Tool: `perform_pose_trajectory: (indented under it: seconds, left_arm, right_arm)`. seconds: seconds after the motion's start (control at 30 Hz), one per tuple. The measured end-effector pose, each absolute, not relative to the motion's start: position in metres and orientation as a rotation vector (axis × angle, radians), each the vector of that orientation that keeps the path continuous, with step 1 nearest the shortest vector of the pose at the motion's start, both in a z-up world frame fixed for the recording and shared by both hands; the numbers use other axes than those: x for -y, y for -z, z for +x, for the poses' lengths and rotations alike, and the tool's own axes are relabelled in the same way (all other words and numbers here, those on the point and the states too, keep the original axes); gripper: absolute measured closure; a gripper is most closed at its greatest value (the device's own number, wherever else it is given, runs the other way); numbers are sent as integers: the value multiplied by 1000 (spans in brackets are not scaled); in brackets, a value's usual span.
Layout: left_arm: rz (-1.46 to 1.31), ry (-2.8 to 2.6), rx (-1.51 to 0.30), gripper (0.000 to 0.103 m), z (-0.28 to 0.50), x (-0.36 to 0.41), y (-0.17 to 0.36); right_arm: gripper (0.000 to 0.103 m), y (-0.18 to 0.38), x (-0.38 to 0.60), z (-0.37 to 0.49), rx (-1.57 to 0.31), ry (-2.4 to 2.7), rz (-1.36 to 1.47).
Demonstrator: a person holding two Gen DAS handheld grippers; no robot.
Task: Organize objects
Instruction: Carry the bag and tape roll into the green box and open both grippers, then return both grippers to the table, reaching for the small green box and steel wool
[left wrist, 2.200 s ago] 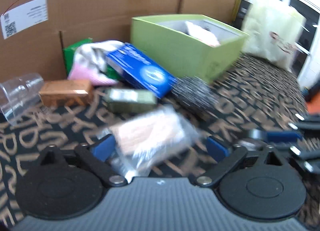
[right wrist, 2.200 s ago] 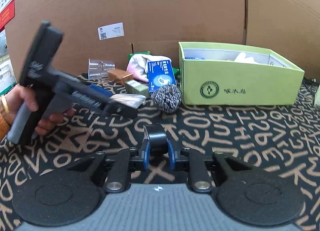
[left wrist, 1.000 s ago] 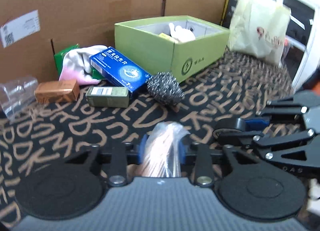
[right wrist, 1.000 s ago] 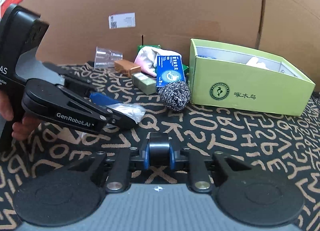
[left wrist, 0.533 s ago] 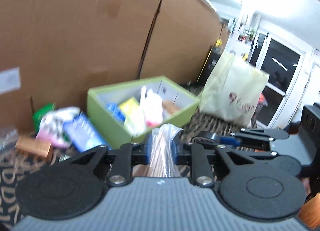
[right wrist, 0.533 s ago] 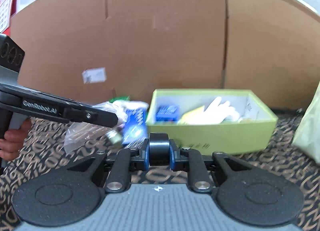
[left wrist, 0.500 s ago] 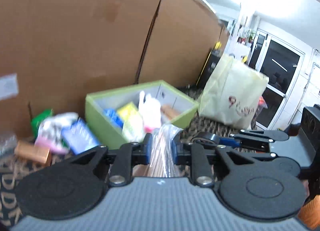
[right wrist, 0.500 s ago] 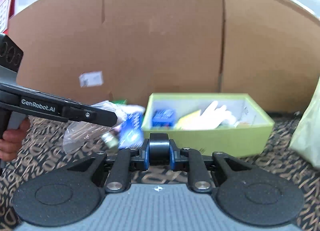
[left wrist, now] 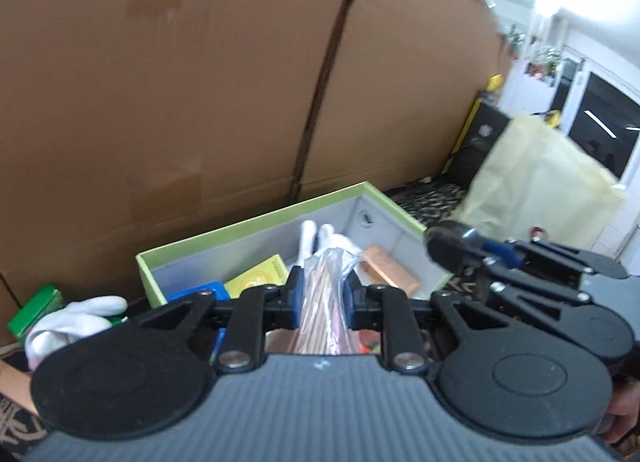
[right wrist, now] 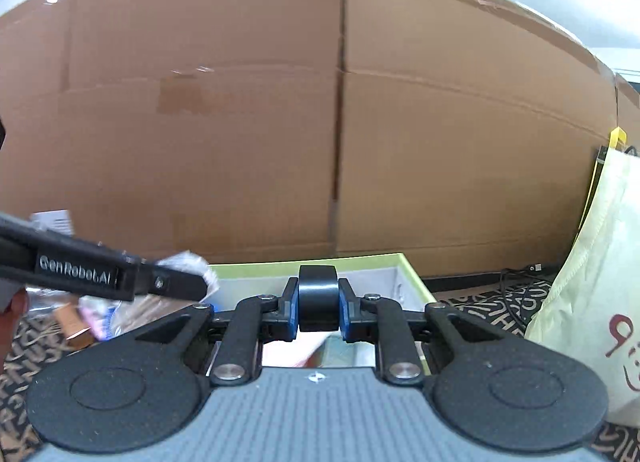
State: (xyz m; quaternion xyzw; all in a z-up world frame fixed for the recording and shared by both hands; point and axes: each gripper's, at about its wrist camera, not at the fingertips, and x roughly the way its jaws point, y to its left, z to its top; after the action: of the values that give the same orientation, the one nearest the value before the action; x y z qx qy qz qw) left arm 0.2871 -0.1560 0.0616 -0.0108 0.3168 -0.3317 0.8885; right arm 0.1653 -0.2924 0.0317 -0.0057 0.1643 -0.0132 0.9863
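Observation:
My left gripper (left wrist: 322, 296) is shut on a clear plastic bag of thin brown sticks (left wrist: 326, 266), held up over the near side of the open green box (left wrist: 256, 221). Inside the box lie a white glove (left wrist: 316, 236), a yellow packet (left wrist: 260, 278), a blue packet (left wrist: 200, 290) and a copper-coloured box (left wrist: 390, 268). My right gripper (right wrist: 318, 298) is shut on a black tape roll (right wrist: 318, 290), just in front of the green box (right wrist: 412, 274). In the left wrist view the right gripper (left wrist: 460, 250) hangs over the box's right corner. The left gripper (right wrist: 196, 288) with its bag (right wrist: 180, 262) enters the right wrist view from the left.
A tall cardboard wall (left wrist: 200, 101) stands right behind the box. A cream cloth bag (left wrist: 540, 189) sits to the right. A white cloth (left wrist: 72, 318) and a green carton (left wrist: 32, 310) lie left of the box on the letter-patterned cover (right wrist: 480, 310).
Both grippers have risen and come forward to the green box, each keeping its load. The box, far across the table before, now lies just under the fingertips.

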Motion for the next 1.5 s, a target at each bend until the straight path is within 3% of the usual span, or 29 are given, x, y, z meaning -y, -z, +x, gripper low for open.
perform_pose_trajectory:
  seconds: [0.2,0.27,0.3,0.33,0.37,0.5,0.63,0.77,0.97,1.2,1.5]
  left_arm:
    - [-15,666,-691,81,324,179,-35]
    - [0,675,-689,61,330,185,-26]
    - [4,670,-682,37,332,187,-22]
    - [4,652,-657,19,331,186,-20]
    - [8,633,-625,13,328,185,-19]
    - [32,615,-567,0,318,178,-18]
    - [9,619,-533,0,301,160,-35]
    - [-25,596,-500,0,274,131,-58]
    - [-83,545,-490,0,225,75,-79]
    - [-99,441,-508,0,178,20,-73]
    - [-168,283,-589,0,149,-43,-12]
  right_arm:
    - [81,-8,315,209,-377,64,3]
    - [75,4,321,224,-406,55,8]
    - [69,11,325,232,-430,50,11]
    - [57,17,327,237,-453,58,16]
    - [51,23,330,242,-469,72,20]
    - [44,31,338,236,-445,94,32]
    - [40,9,344,215,-387,104,93]
    - [29,-23,336,176,-272,92,142]
    - [23,-48,302,118,-171,5,158]
    - [22,-38,254,80,-174,-111,157]
    - [22,17,197,64,-278,-140,107]
